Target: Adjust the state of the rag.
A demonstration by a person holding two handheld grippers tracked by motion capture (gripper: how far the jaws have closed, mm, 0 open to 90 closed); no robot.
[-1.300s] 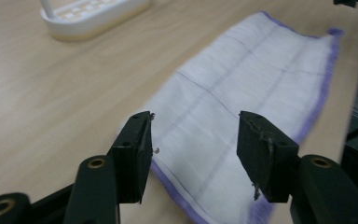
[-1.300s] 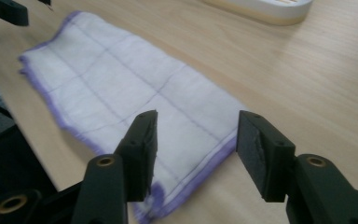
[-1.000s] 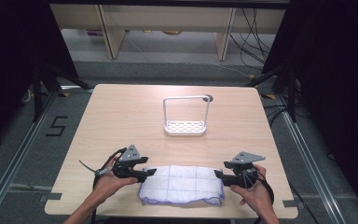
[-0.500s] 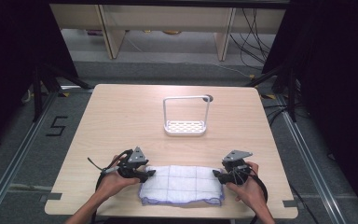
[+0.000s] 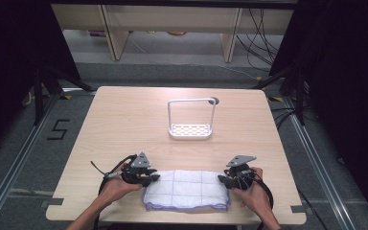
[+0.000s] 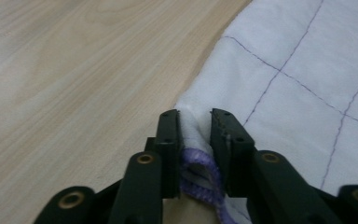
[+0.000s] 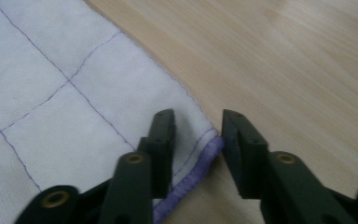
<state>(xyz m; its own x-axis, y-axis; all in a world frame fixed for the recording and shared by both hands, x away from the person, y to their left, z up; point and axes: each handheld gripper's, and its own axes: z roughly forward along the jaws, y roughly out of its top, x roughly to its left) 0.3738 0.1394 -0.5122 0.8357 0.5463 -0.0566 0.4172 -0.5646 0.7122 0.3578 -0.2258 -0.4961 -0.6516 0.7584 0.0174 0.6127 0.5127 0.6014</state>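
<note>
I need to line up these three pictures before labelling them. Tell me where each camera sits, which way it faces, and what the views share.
High view: fixed above the person's side, looking forward and down on the table; forearms, left tool and right tool enter from below.
Left gripper view: rides the left tool, looking along its black jaws, closing on the cloth hem.
Right gripper view: rides the right tool, jaws astride a cloth corner, closing in.
Shared: all three show the white grid-stitched cloth on the wooden table.
</note>
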